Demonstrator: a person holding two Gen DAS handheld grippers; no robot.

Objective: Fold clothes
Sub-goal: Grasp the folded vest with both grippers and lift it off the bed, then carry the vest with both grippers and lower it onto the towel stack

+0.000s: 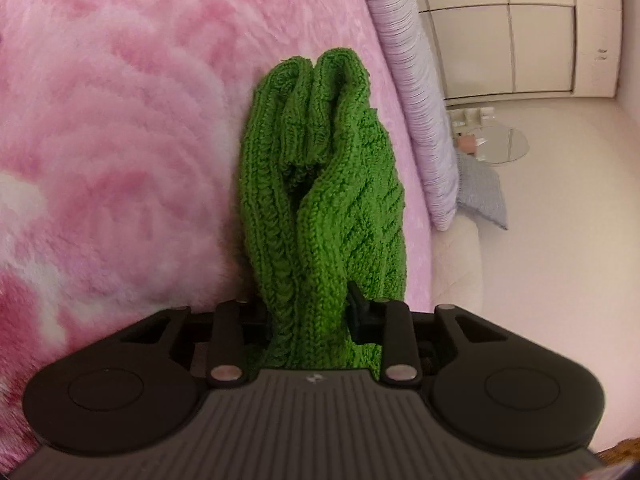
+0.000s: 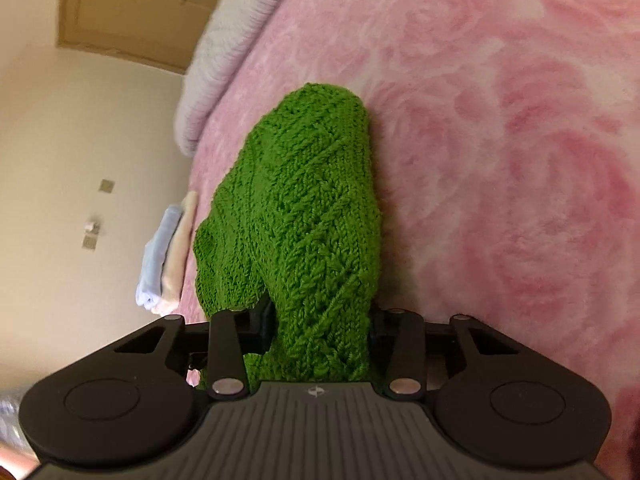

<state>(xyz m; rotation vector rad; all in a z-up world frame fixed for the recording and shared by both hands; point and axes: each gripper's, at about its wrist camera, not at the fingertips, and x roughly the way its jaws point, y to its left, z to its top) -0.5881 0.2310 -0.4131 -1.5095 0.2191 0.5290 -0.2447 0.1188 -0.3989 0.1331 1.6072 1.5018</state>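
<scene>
A green cable-knit sweater [image 1: 320, 184] hangs bunched in front of a pink rose-patterned fleece blanket [image 1: 120, 120]. My left gripper [image 1: 308, 316] is shut on a thick fold of it, and the knit runs up from between the fingers in several ridges. In the right wrist view the same green sweater [image 2: 308, 208] rises from my right gripper [image 2: 320, 332], which is shut on another bunched edge. The fingertips of both grippers are mostly hidden by the wool. The lower end of the sweater rests against the blanket [image 2: 520, 160].
A lilac ribbed pillow [image 1: 416, 112] lies along the blanket's edge, with a grey-blue cloth [image 1: 480, 192] beyond it. Folded pale blue and cream clothes [image 2: 168, 256] are stacked at the blanket's edge. White wardrobe doors [image 1: 520, 32] and a wooden door [image 2: 132, 16] stand behind.
</scene>
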